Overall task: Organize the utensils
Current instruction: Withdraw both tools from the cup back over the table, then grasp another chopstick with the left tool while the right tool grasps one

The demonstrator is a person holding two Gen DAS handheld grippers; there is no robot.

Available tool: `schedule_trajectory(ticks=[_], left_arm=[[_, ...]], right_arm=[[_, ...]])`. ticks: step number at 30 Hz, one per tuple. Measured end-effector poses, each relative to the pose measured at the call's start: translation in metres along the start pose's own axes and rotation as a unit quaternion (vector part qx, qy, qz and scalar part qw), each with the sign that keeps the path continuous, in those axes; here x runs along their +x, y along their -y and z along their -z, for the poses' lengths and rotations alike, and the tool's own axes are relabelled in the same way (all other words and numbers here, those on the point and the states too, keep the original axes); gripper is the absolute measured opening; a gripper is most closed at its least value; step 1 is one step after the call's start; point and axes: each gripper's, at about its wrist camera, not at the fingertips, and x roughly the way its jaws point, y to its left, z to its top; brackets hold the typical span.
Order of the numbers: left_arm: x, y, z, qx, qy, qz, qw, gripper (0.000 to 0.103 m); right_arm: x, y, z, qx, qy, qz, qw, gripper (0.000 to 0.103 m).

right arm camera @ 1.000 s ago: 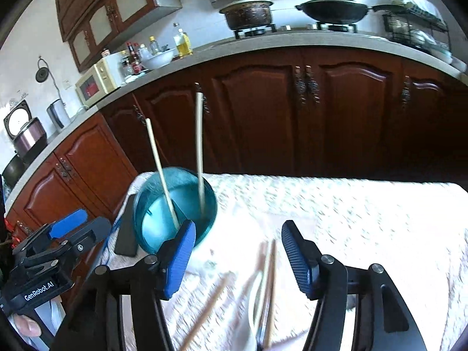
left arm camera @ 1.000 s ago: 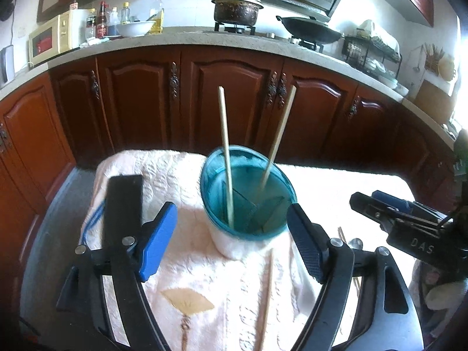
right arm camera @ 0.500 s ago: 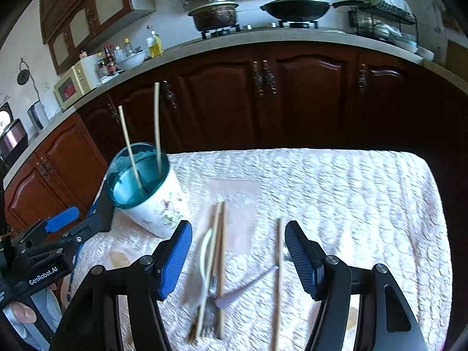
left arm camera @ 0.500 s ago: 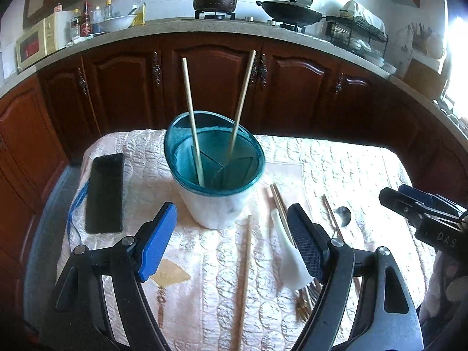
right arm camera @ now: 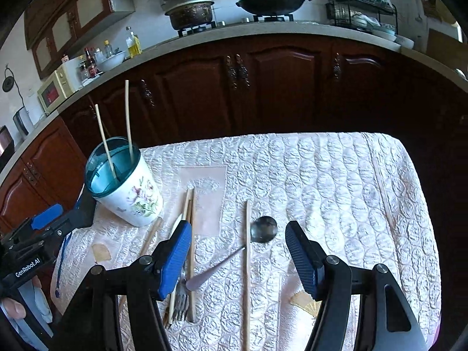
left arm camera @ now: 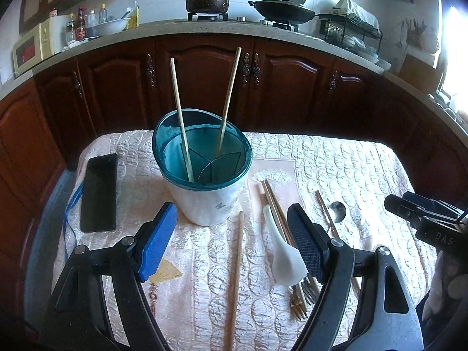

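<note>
Two chopsticks (left arm camera: 181, 117) in holder (left arm camera: 204, 201) — both grippers (left arm camera: 232, 239) (right arm camera: 238, 251) apart, empty.

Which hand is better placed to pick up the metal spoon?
Right. The open right claw frames the round-bowled metal spoon lying on the quilted cloth, while the left claw, also open, frames the single wooden chopstick instead.

Utensil holder (left arm camera: 204, 199): white floral cup, teal divided insert, upright, centre of left wrist view; 2 pale chopsticks (left arm camera: 181, 120) stand inside, leaning apart. Lower right of it on desk cloth: 1 loose chopstick (left arm camera: 237, 263), chopstick pair (left arm camera: 273, 201), white ceramic spoon (left arm camera: 285, 259) over forks (left arm camera: 304, 295), metal spoon (right arm camera: 261, 229) crossing another chopstick (right arm camera: 247, 266).
</note>
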Motion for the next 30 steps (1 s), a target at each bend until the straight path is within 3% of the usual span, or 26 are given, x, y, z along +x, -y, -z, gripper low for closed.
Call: schedule_trajectory(ticks=[21,25,30], left_arm=[[0.016,-0.004,0.007,-0.003,-0.021,-0.001,0.9998,0.078],[0.021,-0.012,0.009,-0.009,-0.028,0.013,0.9995,0.078],[0.040,-0.031,0.018,-0.035,-0.064,0.039,0.9966,0.078]], right_arm=[[0.016,0.004,0.007,-0.006,-0.028,0.009,1.000,0.064],[0.020,0.005,0.009,-0.005,-0.036,0.010,0.999,0.064],[0.033,0.013,0.016,0.003,-0.054,0.005,0.999,0.064]])
